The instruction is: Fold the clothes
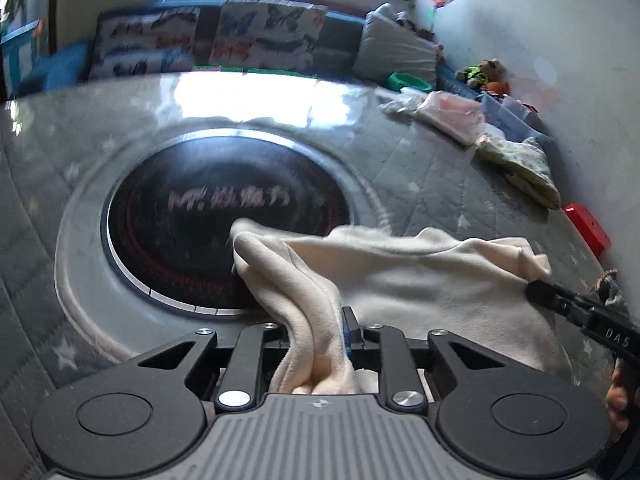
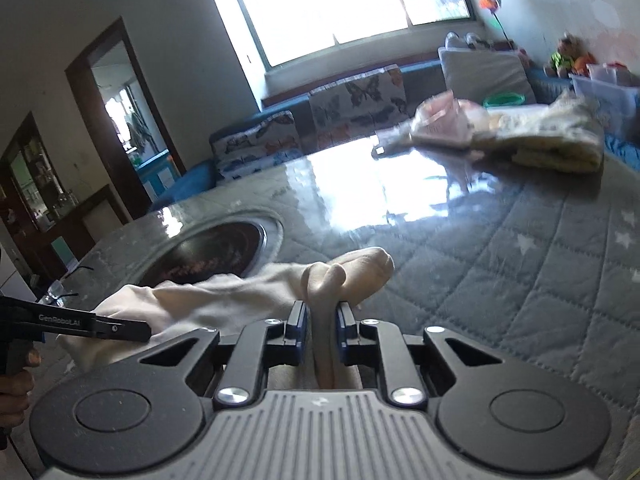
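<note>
Two grippers each pinch the same cream garment (image 1: 420, 280). Nearest in the left wrist view, the left gripper (image 1: 316, 336) has its jaws drawn in on a thick bunched fold of the cloth, which fills the gap between them and spills back toward the camera. From there the garment stretches to the right, held off the worktop (image 1: 420, 168), to a corner caught in the tip of the right gripper (image 1: 538, 286), whose black finger enters from the right edge with a bit of a hand (image 1: 618, 400) behind it.

The right wrist view shows the matching grip: the right gripper's jaws stand narrow, its blue pads pressed on a slim rolled fold of cloth that rises between them and ends in a knotted lump just ahead. The rest of the garment runs left to the left gripper, seen as a dark bar at the left edge, with fingers (image 2: 16, 392) beneath it.

Under the cloth lies a grey quilted cover with white stars over the worktop. Just beyond the garment is a round black cooktop (image 1: 224, 232) set in a pale ring, bearing blurred lettering. Farther off, at the right rear of the worktop, sits a pile of folded clothes (image 2: 520, 136), pink and pale patterned. A red box (image 1: 588, 228) lies near the right wall. Behind the worktop stand butterfly cushions (image 1: 264, 36), a grey pillow (image 1: 396, 48), soft toys (image 1: 484, 74) and a bright window (image 2: 344, 4).
</note>
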A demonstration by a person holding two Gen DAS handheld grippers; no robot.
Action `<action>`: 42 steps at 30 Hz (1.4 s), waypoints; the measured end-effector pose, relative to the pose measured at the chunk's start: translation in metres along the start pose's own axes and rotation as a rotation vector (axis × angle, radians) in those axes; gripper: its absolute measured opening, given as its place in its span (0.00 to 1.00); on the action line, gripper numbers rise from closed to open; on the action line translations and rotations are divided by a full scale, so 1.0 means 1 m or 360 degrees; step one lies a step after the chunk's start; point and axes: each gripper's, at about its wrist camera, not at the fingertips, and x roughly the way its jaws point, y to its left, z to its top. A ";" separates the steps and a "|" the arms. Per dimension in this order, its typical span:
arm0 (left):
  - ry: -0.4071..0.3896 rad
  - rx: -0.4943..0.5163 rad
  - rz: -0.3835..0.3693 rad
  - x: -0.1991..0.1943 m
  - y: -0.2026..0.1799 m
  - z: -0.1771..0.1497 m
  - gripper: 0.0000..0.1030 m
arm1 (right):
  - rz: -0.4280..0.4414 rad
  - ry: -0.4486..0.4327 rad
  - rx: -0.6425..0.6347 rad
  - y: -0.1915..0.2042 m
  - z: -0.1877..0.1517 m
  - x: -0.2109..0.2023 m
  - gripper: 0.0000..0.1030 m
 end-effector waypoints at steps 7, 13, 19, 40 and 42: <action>-0.0051 0.0120 -0.0027 -0.004 -0.027 0.015 0.18 | -0.0018 -0.0114 -0.0070 0.005 0.020 -0.022 0.07; -0.0041 0.0174 -0.0049 0.006 -0.043 0.022 0.18 | -0.0089 -0.0086 -0.0054 -0.006 0.025 -0.023 0.07; -0.0037 0.0159 -0.0061 0.008 -0.043 0.027 0.18 | -0.0108 -0.0151 -0.0031 -0.015 0.027 -0.032 0.06; -0.0155 0.0390 -0.0137 0.021 -0.108 0.064 0.18 | -0.0296 -0.0325 -0.0146 -0.030 0.063 -0.062 0.06; -0.0141 0.0410 -0.0129 0.027 -0.112 0.063 0.18 | -0.0315 -0.0315 -0.0145 -0.033 0.061 -0.062 0.06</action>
